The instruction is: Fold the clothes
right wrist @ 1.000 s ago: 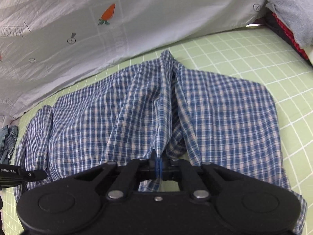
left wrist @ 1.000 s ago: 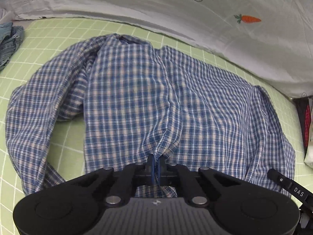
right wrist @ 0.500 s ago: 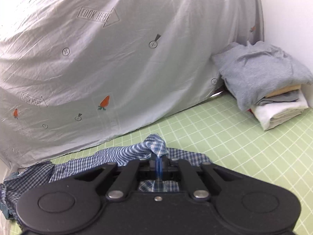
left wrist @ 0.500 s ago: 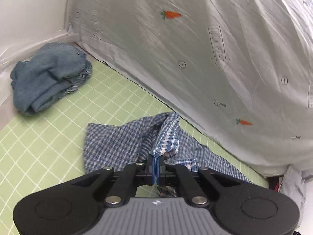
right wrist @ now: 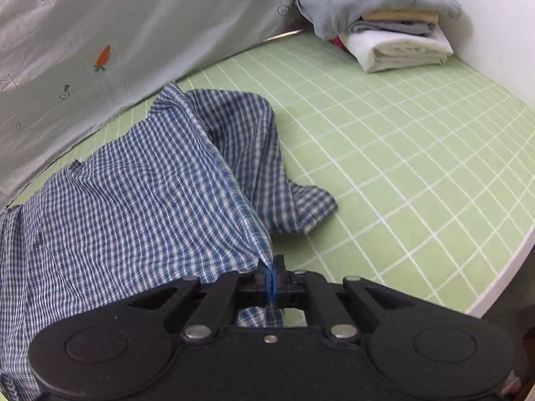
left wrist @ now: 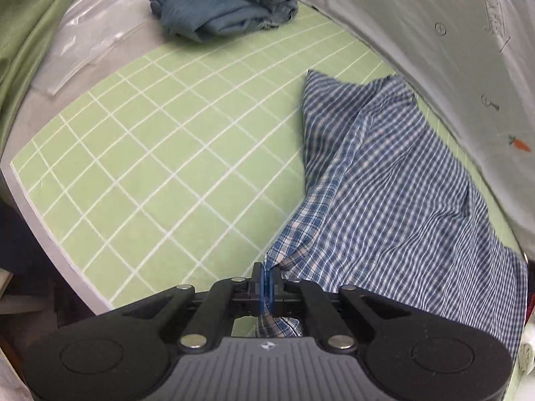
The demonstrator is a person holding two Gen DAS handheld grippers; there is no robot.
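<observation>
1. Half a second ago both cameras faced the grey backdrop with the cloth bunched high at the jaws; now both have tipped down and the garment trails across the table away from them.

2. Left wrist view: the left gripper (left wrist: pixel 266 284) has its jaws pressed together on a corner of the checked shirt (left wrist: pixel 394 187). From that pinch the cloth runs forward and to the right, along the carrot-print sheet (left wrist: pixel 468 50), its far tip pointing toward the back of the green grid mat (left wrist: pixel 160 153). A crumpled blue-grey garment (left wrist: pixel 220 3) lies well apart at the far edge.

3. Right wrist view: the right gripper (right wrist: pixel 271 280) is likewise clamped on a corner of the checked shirt (right wrist: pixel 133 193), which spreads forward and to the left, with a loose flap lying on the green grid mat (right wrist: pixel 418 153) just right of the taut edge. A stack of folded clothes (right wrist: pixel 394 33) sits well apart in the far right corner.

4. Judgement: the shirt's long axis seems to run between the two pinched corners, parallel to the sheet, so each tool holds its own near end. The coming move likely turns on drawing those corners evenly, keeping the held edge taut.
</observation>
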